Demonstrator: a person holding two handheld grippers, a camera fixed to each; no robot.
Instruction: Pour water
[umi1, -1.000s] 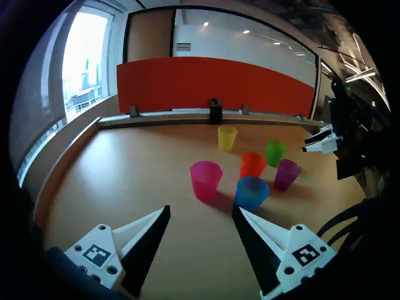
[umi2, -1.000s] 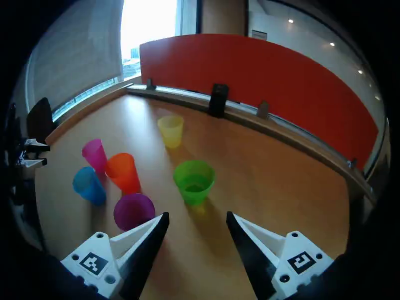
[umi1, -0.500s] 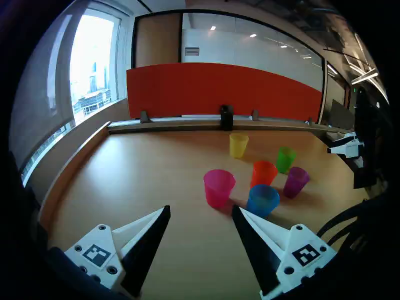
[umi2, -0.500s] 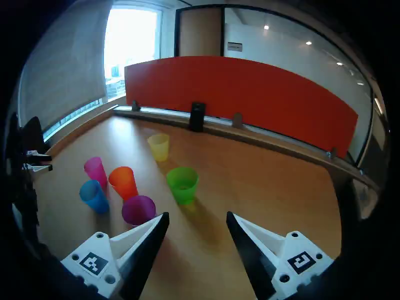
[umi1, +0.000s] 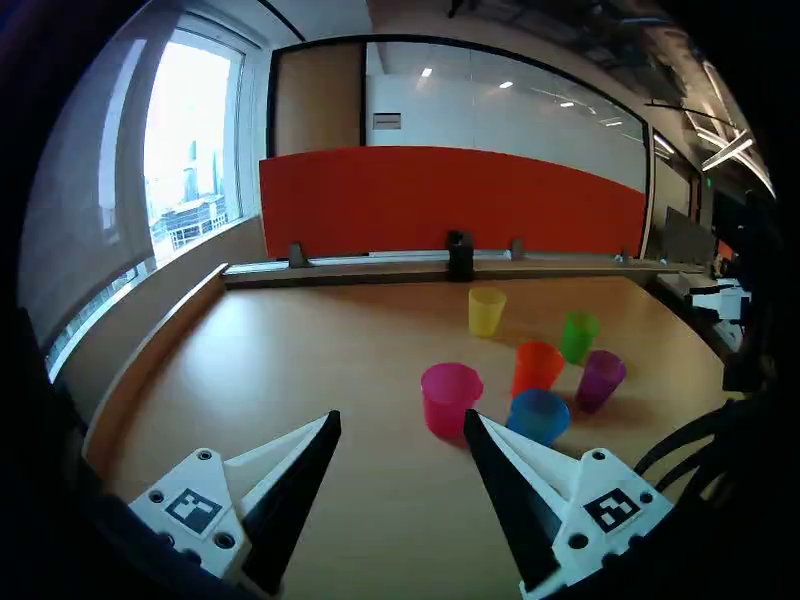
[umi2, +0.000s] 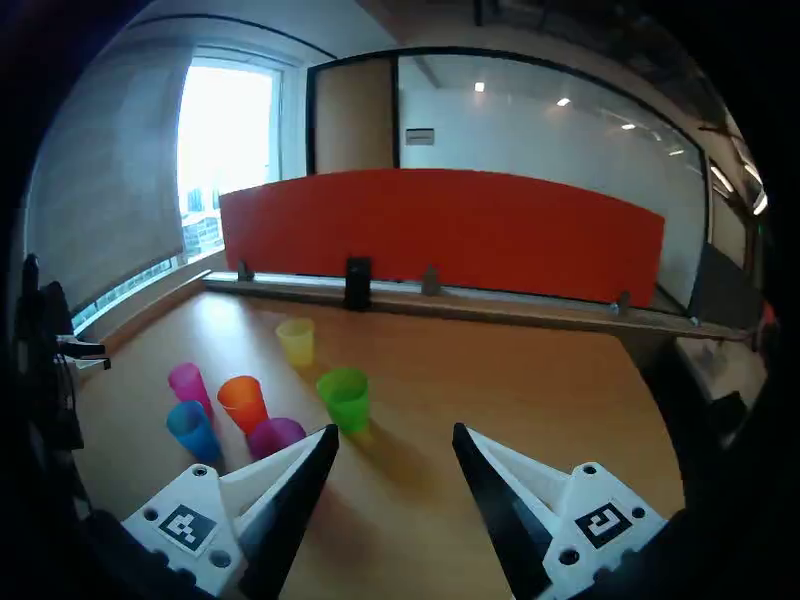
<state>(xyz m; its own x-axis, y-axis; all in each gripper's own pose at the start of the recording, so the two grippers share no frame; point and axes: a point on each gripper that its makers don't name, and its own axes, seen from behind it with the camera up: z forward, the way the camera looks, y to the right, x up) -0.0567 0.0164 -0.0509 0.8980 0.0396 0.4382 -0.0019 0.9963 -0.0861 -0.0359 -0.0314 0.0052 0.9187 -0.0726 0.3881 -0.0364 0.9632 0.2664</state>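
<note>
Several plastic cups stand grouped on a wooden table (umi1: 300, 360). In the left gripper view I see a pink cup (umi1: 450, 398), a blue cup (umi1: 538, 416), an orange cup (umi1: 536, 368), a purple cup (umi1: 600, 379), a green cup (umi1: 578, 336) and a yellow cup (umi1: 486, 311). My left gripper (umi1: 400, 425) is open and empty, just short of the pink and blue cups. In the right gripper view the green cup (umi2: 344, 398), purple cup (umi2: 275, 436), orange cup (umi2: 244, 402), blue cup (umi2: 192, 430), pink cup (umi2: 187, 385) and yellow cup (umi2: 295, 341) lie ahead-left. My right gripper (umi2: 394, 435) is open and empty.
A red divider panel (umi1: 450, 200) runs along the table's far edge, with a small black object (umi1: 460, 254) standing before it. A window (umi1: 190, 160) is on the left. The other gripper (umi1: 725, 300) shows at the right edge of the left gripper view.
Both grippers have pulled back and tilted up, so the cups look smaller and lower in each view. Neither gripper's opening has changed, and the cups have not moved on the table.
</note>
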